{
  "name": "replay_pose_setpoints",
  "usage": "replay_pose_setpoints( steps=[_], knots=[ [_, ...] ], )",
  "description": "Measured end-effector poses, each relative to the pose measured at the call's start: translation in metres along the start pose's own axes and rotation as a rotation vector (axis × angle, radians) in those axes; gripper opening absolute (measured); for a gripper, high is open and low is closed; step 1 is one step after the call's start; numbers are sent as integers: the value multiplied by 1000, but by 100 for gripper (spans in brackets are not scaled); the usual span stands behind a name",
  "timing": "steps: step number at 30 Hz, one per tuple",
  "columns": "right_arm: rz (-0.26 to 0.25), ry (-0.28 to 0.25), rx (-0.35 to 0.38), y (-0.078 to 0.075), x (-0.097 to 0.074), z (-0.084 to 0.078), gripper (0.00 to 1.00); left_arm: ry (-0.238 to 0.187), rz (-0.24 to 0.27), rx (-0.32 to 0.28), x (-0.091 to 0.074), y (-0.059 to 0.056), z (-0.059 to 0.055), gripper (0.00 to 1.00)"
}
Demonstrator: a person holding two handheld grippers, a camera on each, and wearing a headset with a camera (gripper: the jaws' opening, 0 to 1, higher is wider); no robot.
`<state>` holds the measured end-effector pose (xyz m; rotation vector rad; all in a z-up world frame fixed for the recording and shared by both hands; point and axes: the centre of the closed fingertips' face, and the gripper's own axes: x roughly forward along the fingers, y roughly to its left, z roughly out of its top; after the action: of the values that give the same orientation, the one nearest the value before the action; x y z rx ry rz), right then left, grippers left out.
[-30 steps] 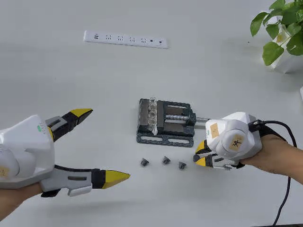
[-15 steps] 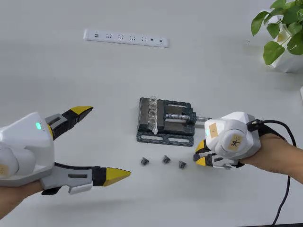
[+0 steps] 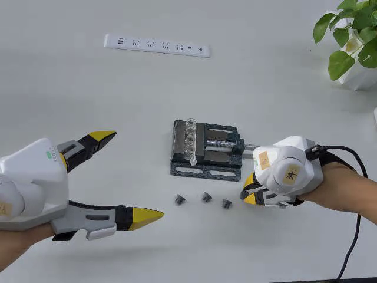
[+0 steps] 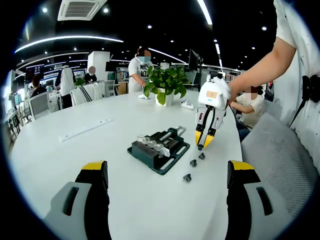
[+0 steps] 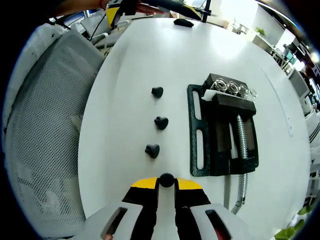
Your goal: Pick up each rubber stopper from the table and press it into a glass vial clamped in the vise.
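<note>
A black vise (image 3: 207, 154) at the middle of the white table clamps a row of glass vials (image 3: 190, 139). Three dark rubber stoppers (image 3: 179, 200) (image 3: 207, 197) (image 3: 227, 204) lie in a row just in front of it. My right gripper (image 3: 248, 194) hovers to the right of that row, shut on a fourth stopper (image 5: 166, 180) at its yellow tips. The right gripper view has the loose stoppers (image 5: 161, 122) left of the vise (image 5: 222, 132) and the vials (image 5: 230, 87) at its far end. My left gripper (image 3: 125, 177) stands wide open at the near left, holding nothing.
A white power strip (image 3: 156, 46) lies at the far side of the table. A potted plant (image 3: 353, 41) stands at the far right corner. A black cable (image 3: 353, 236) trails from the right gripper. People and chairs stand beyond the table in the left gripper view.
</note>
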<state>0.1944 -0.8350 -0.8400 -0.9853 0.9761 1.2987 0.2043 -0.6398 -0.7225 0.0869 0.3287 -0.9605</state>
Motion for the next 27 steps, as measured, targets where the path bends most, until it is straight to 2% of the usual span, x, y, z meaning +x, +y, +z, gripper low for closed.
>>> replay_pose_setpoints(
  steps=[9, 27],
  knots=[
    [9, 7, -16, 0, 0, 1, 8, -2, 2, 1, 0, 0, 1, 99],
    [14, -4, 0, -1, -1, 1, 7, -7, 2, -3, 0, 2, -1, 99]
  ],
)
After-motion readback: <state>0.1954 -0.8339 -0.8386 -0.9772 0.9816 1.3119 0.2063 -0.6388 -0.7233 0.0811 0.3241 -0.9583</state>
